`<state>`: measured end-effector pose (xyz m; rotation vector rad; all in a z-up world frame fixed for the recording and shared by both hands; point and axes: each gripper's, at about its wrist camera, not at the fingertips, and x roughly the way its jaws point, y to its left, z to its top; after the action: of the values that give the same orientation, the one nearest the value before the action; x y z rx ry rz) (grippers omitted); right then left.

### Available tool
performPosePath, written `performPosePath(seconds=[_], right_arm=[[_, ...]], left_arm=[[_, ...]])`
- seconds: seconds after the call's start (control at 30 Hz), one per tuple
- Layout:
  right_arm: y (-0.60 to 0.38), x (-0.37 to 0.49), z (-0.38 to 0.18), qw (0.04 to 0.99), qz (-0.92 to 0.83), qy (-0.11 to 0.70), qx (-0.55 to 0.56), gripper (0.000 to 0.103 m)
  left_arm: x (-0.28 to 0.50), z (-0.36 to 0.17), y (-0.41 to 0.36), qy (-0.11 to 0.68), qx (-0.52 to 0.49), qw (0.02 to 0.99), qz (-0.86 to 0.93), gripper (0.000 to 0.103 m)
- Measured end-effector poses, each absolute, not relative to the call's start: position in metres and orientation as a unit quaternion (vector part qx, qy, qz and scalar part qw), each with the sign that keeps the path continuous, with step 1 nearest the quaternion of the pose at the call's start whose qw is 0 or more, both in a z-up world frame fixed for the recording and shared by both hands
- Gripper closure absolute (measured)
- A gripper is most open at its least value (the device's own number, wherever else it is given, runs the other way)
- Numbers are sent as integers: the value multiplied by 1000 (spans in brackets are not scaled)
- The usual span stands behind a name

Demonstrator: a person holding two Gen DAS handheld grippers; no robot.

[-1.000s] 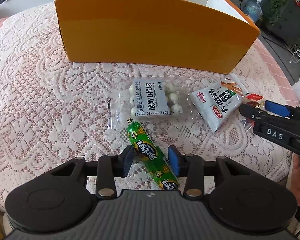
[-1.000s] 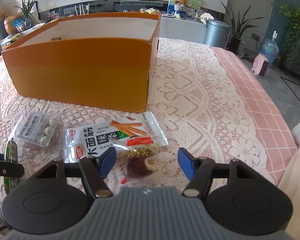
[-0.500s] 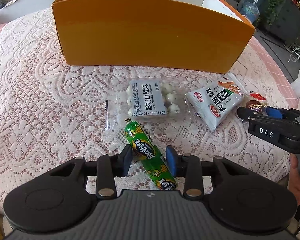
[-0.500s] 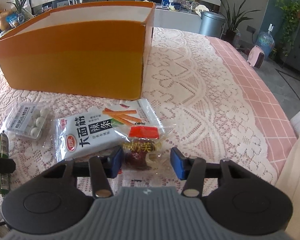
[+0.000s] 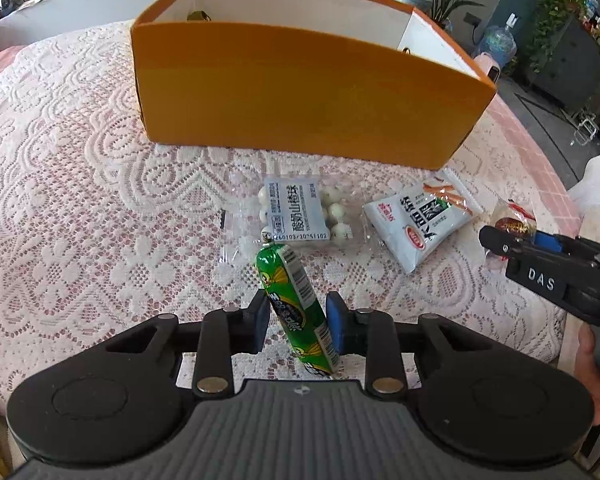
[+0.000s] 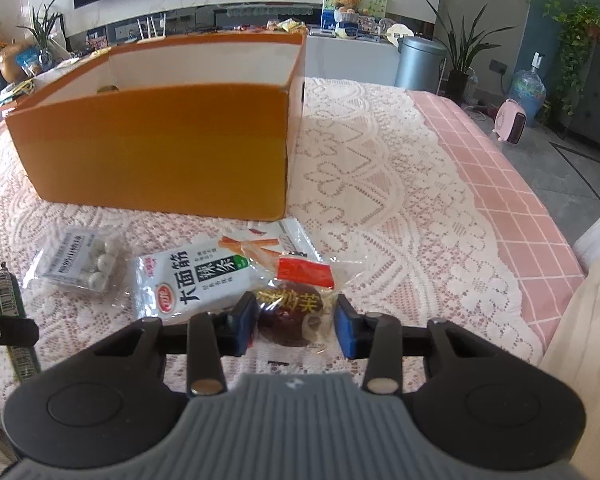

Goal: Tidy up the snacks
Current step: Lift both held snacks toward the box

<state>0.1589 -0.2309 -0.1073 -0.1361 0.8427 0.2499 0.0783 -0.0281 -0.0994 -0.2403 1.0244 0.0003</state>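
Observation:
My left gripper is shut on a green sausage stick and holds it tilted up off the lace cloth; the stick also shows in the right wrist view. My right gripper is shut on a clear-wrapped dark candy, also seen in the left wrist view. A pack of white balls and a white spicy-strip packet lie on the cloth in front of the open orange box. The packet and the box show in the right wrist view too.
The table has a white lace cloth over a pink checked cloth. The table's right edge is close to my right gripper. A small item lies inside the box at its far left corner.
My left gripper has closed on the sausage and lifted its front end off the cloth. My right gripper has closed further around the candy and lifted it; both views now look more into the box.

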Motion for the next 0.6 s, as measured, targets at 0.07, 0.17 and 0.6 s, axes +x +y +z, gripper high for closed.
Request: performPosePath(seconds=[0.07, 0.17, 0.6], right_arm=[[-230, 154, -103, 904, 126, 402, -66, 64], [-226, 146, -96, 907, 135, 392, -70, 64], [-210, 123, -62, 910, 180, 369, -51, 64]], left_arm=[[77, -97, -27, 483, -118, 868, 8, 71], [75, -94, -25, 477, -120, 870, 11, 72], [67, -61, -13, 427, -145, 893, 12, 74]])
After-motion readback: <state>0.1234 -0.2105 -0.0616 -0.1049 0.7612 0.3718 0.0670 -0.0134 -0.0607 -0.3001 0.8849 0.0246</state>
